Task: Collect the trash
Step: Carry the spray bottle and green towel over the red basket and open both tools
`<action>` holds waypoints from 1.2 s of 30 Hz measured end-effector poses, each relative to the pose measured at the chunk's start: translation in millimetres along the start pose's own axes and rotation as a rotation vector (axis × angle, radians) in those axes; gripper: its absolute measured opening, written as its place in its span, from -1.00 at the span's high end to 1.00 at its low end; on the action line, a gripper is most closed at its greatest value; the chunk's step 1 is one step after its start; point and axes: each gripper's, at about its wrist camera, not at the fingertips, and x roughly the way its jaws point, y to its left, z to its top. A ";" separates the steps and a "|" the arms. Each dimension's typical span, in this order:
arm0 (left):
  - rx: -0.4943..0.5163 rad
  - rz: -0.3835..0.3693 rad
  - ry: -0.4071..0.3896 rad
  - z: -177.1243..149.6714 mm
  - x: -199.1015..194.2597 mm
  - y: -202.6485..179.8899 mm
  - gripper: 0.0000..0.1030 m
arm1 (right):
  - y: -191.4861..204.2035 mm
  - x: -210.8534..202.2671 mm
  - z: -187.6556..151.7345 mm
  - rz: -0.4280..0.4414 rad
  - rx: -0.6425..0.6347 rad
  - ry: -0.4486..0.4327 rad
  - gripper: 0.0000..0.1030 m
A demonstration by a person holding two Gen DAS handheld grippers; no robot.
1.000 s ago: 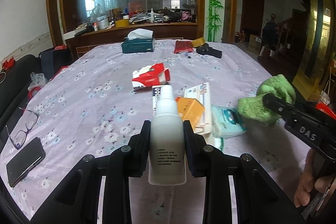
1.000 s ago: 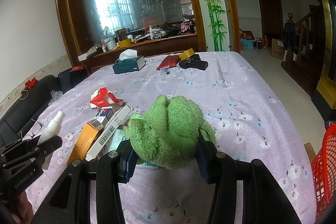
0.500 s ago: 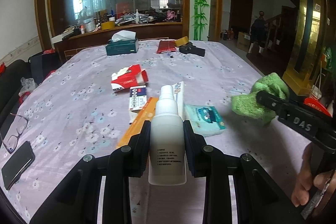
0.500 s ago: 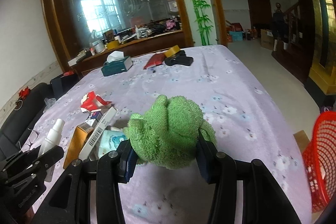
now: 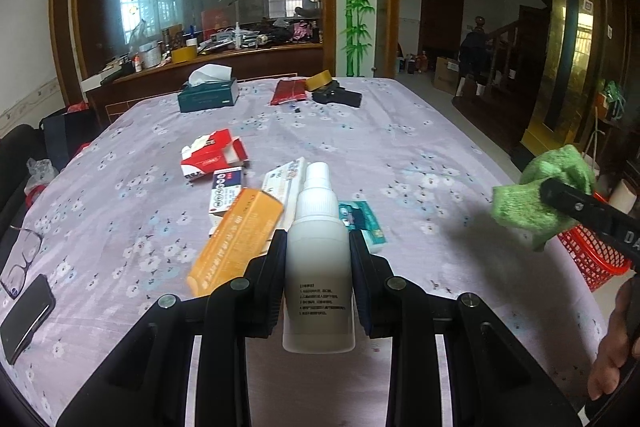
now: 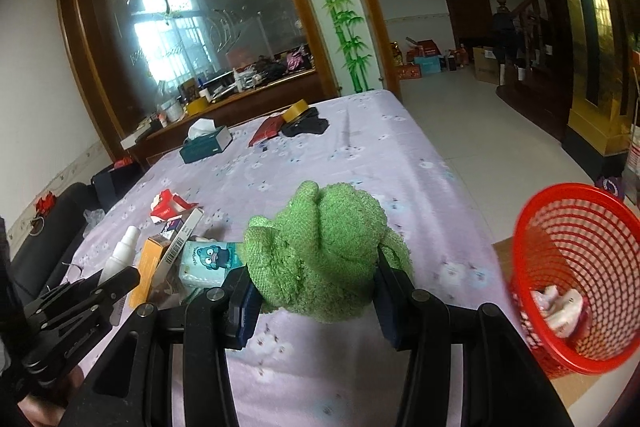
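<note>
Bottle and cloth gripped above the table

Left wrist view: a white plastic spray bottle (image 5: pixel 318 259) is clamped upright by the left gripper (image 5: pixel 318 267) over the lilac flowered tablecloth (image 5: pixel 400 155).

Right wrist view: a crumpled green knitted cloth (image 6: pixel 324 251) is pinched in the right gripper (image 6: pixel 316 299), near a red mesh plastic basket (image 6: pixel 576 275) beside the table.

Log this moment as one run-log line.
left gripper: shut on white bottle | right gripper: shut on green cloth | red basket: beside table

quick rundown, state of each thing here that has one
white spray bottle: capped, upright, clamped in left gripper jaws
green cloth: bunched, clamped in right gripper jaws
red basket: on the floor beside the table, some trash inside
tissue box: open, tissue sticking out
red carton: torn open, lying flat
</note>
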 end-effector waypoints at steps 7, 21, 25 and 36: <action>0.031 -0.043 0.028 2.0 2.3 -26.8 0.45 | -34.4 -33.1 -1.1 -0.014 0.049 -0.029 -0.01; 0.098 -0.292 0.053 31.8 1.5 -115.3 0.45 | -129.5 -92.9 7.0 -0.126 0.198 -0.112 -0.01; 0.130 -0.376 0.060 40.7 0.7 -154.1 0.44 | -151.0 -102.6 8.5 -0.156 0.232 -0.128 -0.01; 0.171 -0.564 0.156 35.2 36.6 -277.9 0.44 | -218.5 -106.3 6.0 -0.270 0.324 -0.107 -0.02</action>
